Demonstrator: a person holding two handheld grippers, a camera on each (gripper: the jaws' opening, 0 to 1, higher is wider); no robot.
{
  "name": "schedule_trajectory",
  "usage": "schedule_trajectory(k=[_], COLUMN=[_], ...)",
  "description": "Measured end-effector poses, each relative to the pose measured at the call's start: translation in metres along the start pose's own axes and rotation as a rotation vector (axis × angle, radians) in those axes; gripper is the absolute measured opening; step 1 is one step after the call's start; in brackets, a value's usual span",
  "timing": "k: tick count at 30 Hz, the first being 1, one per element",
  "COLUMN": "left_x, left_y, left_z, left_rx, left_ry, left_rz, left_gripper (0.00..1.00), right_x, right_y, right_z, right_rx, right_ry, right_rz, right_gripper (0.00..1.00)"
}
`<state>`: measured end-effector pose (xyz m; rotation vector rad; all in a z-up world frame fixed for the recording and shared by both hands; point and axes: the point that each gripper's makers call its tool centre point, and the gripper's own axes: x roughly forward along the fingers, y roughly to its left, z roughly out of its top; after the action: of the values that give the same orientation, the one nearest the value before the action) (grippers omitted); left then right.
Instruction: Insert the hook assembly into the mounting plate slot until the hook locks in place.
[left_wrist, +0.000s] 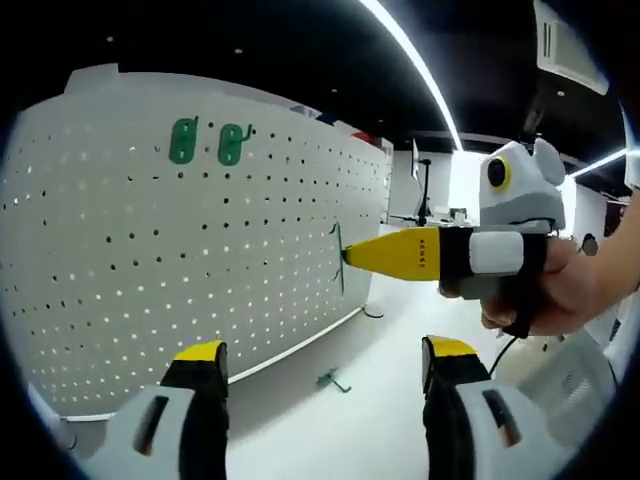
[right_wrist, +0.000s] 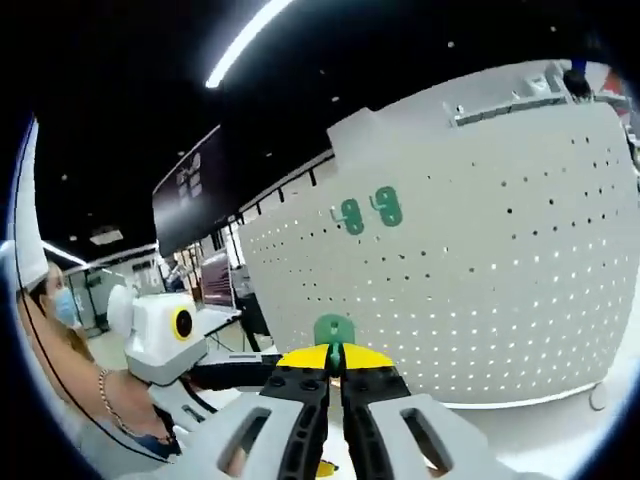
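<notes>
Now right gripper clamped on green hook, held against white pegboard below two mounted hooks. Left gripper spread, empty. Spare hook on tabletop. Risk: tilted entry, tabs missing holes, no lock.

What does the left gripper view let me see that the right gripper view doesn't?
Left gripper view alone: the right gripper seen from the side, its yellow tips at the pegboard's edge, a hand gripping it, and a spare green hook lying on the table. The left gripper stands open.

Right gripper view alone: its jaws shut on a green hook, seen head-on, with a person at the left edge.

Both: the white pegboard and two green hooks already mounted high on it.
</notes>
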<state>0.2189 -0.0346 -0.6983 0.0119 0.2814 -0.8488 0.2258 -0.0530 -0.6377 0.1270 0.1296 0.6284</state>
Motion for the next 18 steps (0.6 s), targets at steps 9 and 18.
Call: schedule_trajectory(k=[9, 18], left_x=[-0.001, -0.005], left_y=[-0.001, -0.003], left_z=[-0.005, -0.027], left_rx=[-0.001, 0.006], left_ry=[0.017, 0.077], left_rz=[-0.004, -0.018], left_gripper=[0.81, 0.80], right_x=[0.000, 0.002], right_y=[-0.005, -0.015], right_z=[0.001, 0.014], right_rx=[0.020, 0.001], right_ry=[-0.004, -0.017], right_rz=[-0.013, -0.029], right_gripper=[0.00, 0.00])
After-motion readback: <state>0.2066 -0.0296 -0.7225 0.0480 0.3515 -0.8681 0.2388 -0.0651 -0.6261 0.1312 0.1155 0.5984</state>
